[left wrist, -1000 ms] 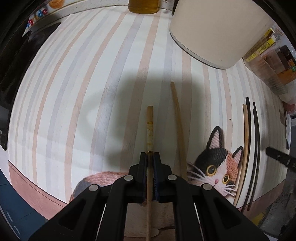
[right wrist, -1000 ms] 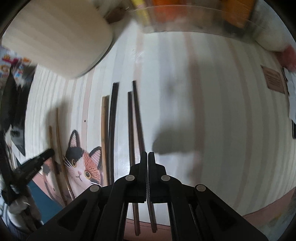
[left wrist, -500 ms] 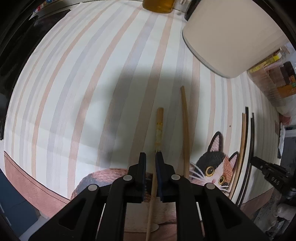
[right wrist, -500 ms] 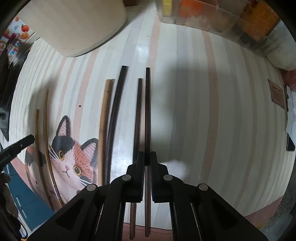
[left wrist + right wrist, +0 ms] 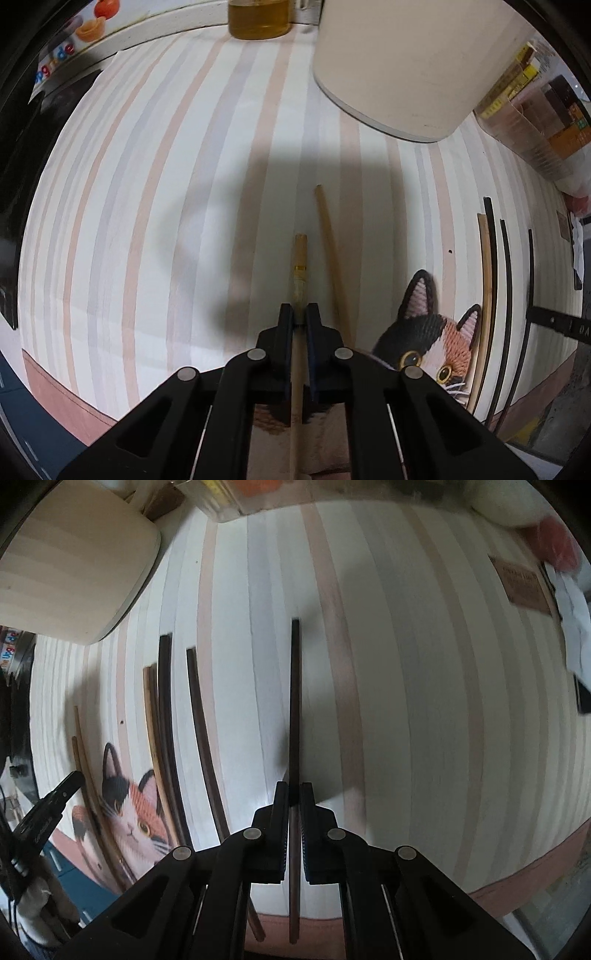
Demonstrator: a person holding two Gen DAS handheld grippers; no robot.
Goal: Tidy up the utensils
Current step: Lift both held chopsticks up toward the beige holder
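Note:
My left gripper (image 5: 300, 314) points down at the striped cat placemat (image 5: 147, 221); its jaws are closing on a pale wooden chopstick (image 5: 300, 258) with a yellow band. A second pale chopstick (image 5: 330, 243) lies just to its right. In the right wrist view my right gripper (image 5: 294, 792) is shut on a thin dark chopstick (image 5: 294, 701), held lengthwise over the mat. To its left lie another dark chopstick (image 5: 201, 720), a thicker dark one (image 5: 164, 686) and a brown one (image 5: 149, 709). The left gripper (image 5: 70, 779) shows at the far left.
A big cream container (image 5: 399, 55) stands at the back of the mat, with a jar of amber liquid (image 5: 258, 18) behind it. A clear box of packets (image 5: 535, 122) sits at the back right. A brown card (image 5: 524, 583) and white paper (image 5: 576, 627) lie at the right edge.
The left jaws loosened around the pale chopstick and have closed on it again. The right gripper has taken hold of a dark chopstick and moved it right, away from its neighbour.

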